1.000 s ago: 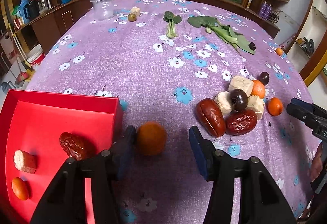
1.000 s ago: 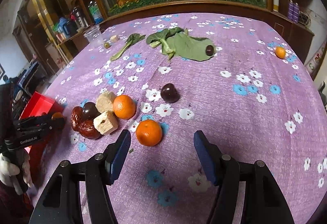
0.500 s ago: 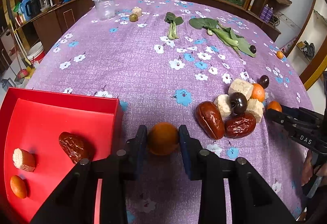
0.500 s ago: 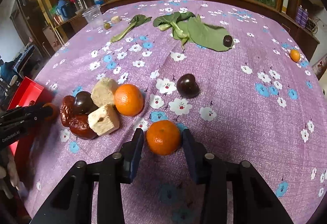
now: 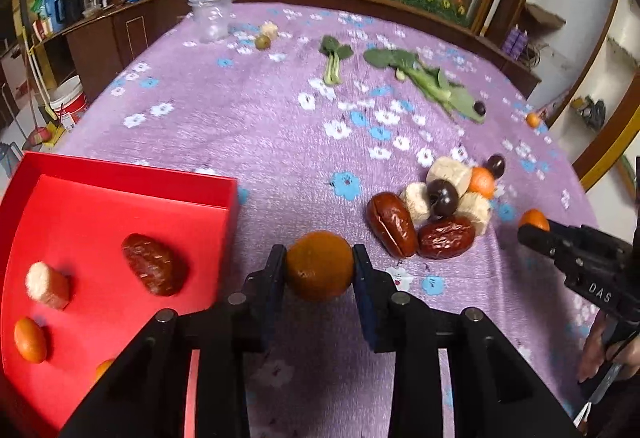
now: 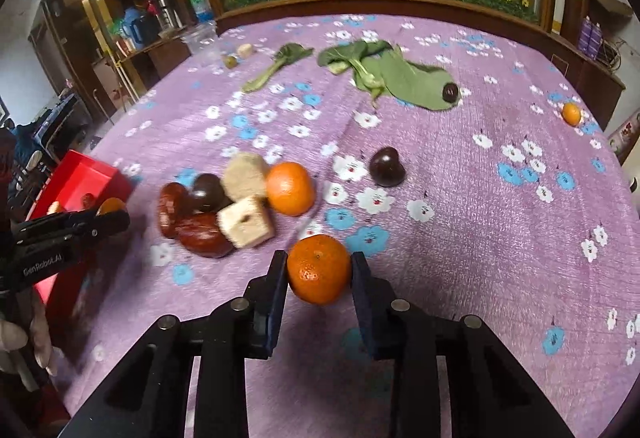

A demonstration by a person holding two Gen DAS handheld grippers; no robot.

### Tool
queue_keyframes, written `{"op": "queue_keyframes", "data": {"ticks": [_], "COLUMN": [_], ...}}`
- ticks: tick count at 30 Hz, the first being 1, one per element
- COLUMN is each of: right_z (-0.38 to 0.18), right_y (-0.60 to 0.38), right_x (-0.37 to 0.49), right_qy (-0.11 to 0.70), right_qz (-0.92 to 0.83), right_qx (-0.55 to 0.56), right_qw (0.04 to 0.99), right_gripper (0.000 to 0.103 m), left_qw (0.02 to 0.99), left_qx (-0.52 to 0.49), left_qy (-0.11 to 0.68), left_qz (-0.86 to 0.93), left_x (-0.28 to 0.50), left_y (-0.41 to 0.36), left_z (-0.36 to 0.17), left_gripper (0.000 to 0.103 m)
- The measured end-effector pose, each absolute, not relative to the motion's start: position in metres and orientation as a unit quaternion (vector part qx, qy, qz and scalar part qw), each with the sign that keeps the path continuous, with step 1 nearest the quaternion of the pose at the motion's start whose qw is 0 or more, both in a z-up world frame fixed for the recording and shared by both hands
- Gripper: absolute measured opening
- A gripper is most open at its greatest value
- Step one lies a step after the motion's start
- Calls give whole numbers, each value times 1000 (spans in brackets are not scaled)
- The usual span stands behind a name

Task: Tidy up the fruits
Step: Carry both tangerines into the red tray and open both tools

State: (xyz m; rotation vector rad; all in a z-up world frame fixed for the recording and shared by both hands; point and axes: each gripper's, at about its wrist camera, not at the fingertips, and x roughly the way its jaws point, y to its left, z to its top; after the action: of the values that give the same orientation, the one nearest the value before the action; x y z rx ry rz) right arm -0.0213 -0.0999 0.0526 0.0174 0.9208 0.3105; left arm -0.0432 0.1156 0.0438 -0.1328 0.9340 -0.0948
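My left gripper (image 5: 319, 266) is shut on a dull orange mandarin (image 5: 319, 265), held just right of the red box (image 5: 120, 178). The box holds a red date (image 5: 154, 264), a pale chunk (image 5: 47, 285) and small orange fruits (image 5: 29, 340). My right gripper (image 6: 319, 270) is shut on a bright mandarin (image 6: 319, 269), lifted slightly above the cloth. A pile of red dates (image 6: 200, 234), pale cubes (image 6: 248, 220), a dark plum (image 6: 208, 190) and a mandarin (image 6: 290, 188) lies left of it.
A dark plum (image 6: 386, 166) lies alone beyond the right gripper. Leafy greens (image 6: 400, 78) with a dark fruit (image 6: 451, 92), a small orange (image 6: 571, 113), a plastic cup (image 5: 211, 16) and an olive (image 5: 263, 41) lie at the far side of the purple flowered cloth (image 6: 480, 218).
Both grippers closed from open onto their mandarins. Both mandarins now look raised a little off the cloth.
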Motion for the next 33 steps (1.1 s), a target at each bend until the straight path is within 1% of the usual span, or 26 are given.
{"op": "queue_keyframes", "data": {"ticks": [6,10,14,21,25,33], "right_z": [83,100,104,97,85,59], "right_y": [-75,-45,-9,73,121,171], "right_x": [-44,-55,-60,-66,-76,-90], "right_qy": [420,413,418,433,446,467], "right_qz": [179,219,260,333,374,425], "right_qx": [3,1,1,-10,-21,-37], "right_qw": [890,884,871,837,813,775], "right_gripper": [34,34,34,34,34,34], "left_qw": [904,915,918,912,905,899], "left_qx": [-93,-119,-142,-165,-172,-189], "left_qy": [416,387,367,363,371,372], "left_qz": [-34,2,49,100,117,133], "left_x": [-71,-93,-113,-134,-138,-139], "left_y": [146,188,235,288,307,331], "left_z": [72,89,97,85,72,59], "left_gripper": [31,31,31,31,32,32]}}
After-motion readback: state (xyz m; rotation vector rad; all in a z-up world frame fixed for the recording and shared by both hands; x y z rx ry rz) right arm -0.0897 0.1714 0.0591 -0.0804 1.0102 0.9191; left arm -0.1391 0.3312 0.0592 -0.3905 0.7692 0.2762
